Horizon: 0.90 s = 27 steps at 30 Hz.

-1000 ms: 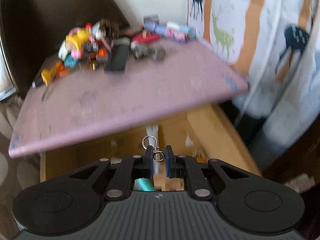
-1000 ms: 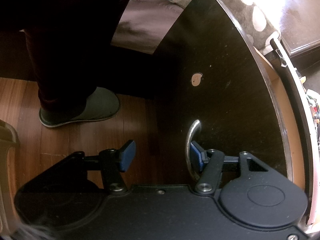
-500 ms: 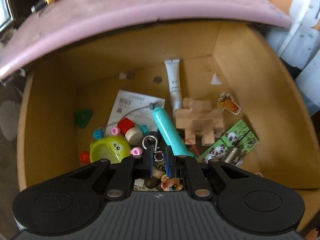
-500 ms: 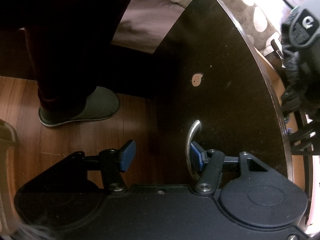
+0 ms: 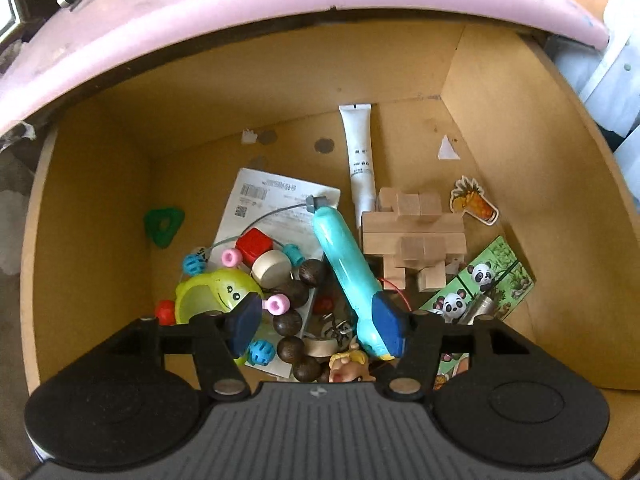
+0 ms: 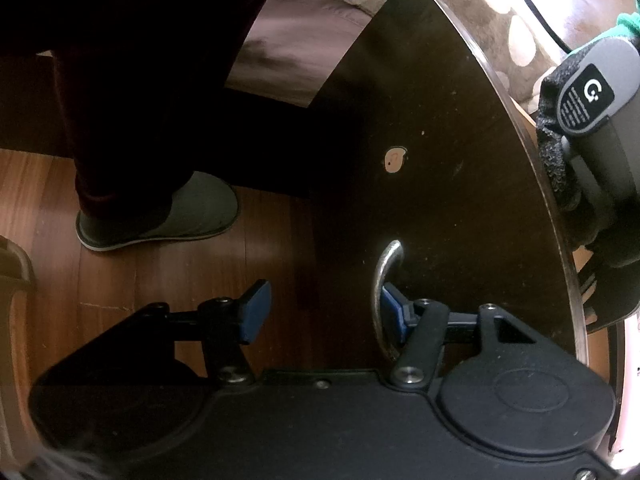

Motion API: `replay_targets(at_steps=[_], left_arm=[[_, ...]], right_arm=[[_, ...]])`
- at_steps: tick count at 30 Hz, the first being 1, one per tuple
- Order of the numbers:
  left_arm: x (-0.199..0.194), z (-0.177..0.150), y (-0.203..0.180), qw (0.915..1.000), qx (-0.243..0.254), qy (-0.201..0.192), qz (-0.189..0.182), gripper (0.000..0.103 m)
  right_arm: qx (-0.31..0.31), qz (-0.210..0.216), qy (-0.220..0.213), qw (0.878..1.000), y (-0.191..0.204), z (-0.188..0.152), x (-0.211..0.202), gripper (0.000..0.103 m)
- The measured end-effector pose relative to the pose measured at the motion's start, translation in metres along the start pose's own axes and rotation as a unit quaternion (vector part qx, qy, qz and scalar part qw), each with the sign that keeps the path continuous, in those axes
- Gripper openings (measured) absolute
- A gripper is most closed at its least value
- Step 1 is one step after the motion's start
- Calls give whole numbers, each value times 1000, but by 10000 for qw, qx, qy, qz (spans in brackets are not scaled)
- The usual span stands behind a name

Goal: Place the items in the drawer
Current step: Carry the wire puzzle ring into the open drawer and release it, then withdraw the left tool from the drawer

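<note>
An open drawer (image 5: 520,152) is seen below the left claw (image 5: 324,324), whose jaws are spread wide with nothing between them. Ahead of its left finger lie a green toy (image 5: 208,292) and beads (image 5: 296,292); a teal pen (image 5: 344,264) runs toward its right finger; beyond that sit a wooden puzzle (image 5: 412,236) and panda card (image 5: 480,280). Many items are thus stowed; more are glimpsed on the pink top (image 5: 200,12) above. A second ago a keyring was pinched in this claw; it has since been released. The right claw (image 6: 316,312) is spread too, one finger hooked behind the handle (image 6: 384,280), unchanged.
</note>
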State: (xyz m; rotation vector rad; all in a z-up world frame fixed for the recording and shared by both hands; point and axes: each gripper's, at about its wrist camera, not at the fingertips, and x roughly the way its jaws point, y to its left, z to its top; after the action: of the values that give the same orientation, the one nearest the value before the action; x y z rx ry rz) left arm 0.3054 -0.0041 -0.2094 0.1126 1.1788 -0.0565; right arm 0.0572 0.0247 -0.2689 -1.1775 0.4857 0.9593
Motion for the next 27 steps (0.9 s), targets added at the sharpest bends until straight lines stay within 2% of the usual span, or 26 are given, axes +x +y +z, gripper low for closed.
replay_targets(at_steps=[15, 22, 27], left_arm=[[-30, 6, -1, 9993, -33, -290, 249, 59], [-50, 8, 4, 9978, -179, -592, 235, 60], [-76, 1, 10, 9946, -350, -974, 84, 59]], right_arm=[[6, 9, 63, 10000, -2, 0, 2, 60], [-6, 22, 82, 10000, -3, 1, 2, 60], [10, 43, 99, 9999, -5, 1, 2, 59]])
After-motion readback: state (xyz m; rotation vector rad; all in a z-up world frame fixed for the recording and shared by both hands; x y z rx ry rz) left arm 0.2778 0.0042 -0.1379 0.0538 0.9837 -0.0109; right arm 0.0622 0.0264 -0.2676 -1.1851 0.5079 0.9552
